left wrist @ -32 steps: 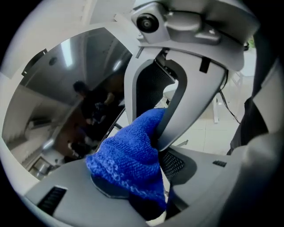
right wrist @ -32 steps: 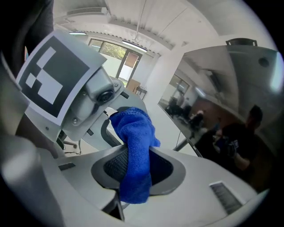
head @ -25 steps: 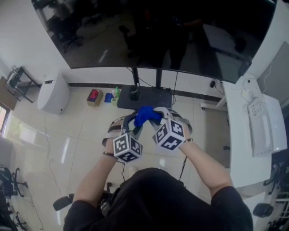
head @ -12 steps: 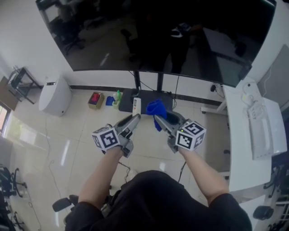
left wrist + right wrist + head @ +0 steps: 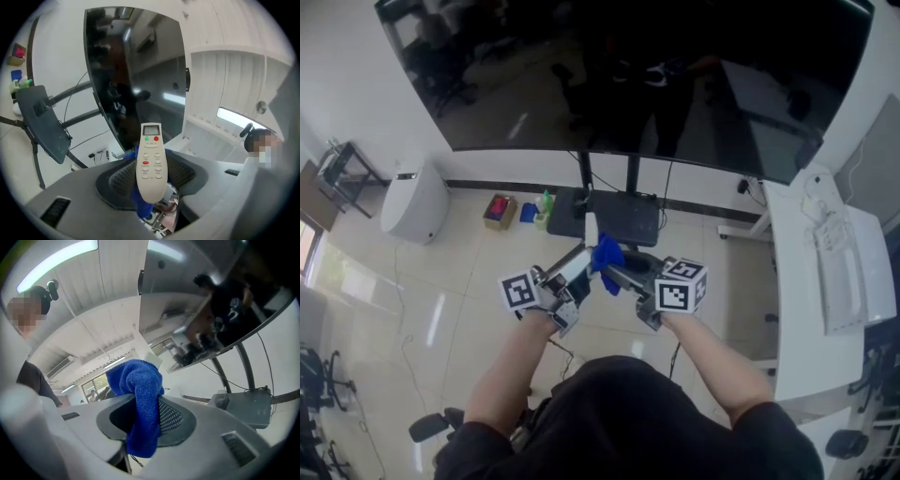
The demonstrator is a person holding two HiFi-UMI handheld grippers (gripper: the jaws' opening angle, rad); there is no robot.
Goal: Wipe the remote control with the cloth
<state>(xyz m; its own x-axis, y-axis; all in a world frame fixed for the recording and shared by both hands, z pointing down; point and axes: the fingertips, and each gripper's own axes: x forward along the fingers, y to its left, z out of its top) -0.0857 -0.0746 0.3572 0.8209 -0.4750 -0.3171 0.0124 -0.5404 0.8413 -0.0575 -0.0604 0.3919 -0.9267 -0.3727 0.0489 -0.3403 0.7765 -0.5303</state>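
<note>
black screen (image 5: 628, 84) behind cloth (image 5: 607, 253) and remote (image 5: 591, 228)

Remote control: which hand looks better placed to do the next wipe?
Right. The right tongs grip the blue cloth, which in the head view sits right beside the remote control. The left tongs are busy holding that remote, so they can only steady it.

Can't read the button print on the remote control (image 5: 150, 159), too small. Its lower end covers part of the cloth (image 5: 142, 206) in left gripper view. Head view: TV screen (image 5: 628, 75) cut off at top edge; I can't identify the small floor items (image 5: 498, 208), centre-left.
</note>
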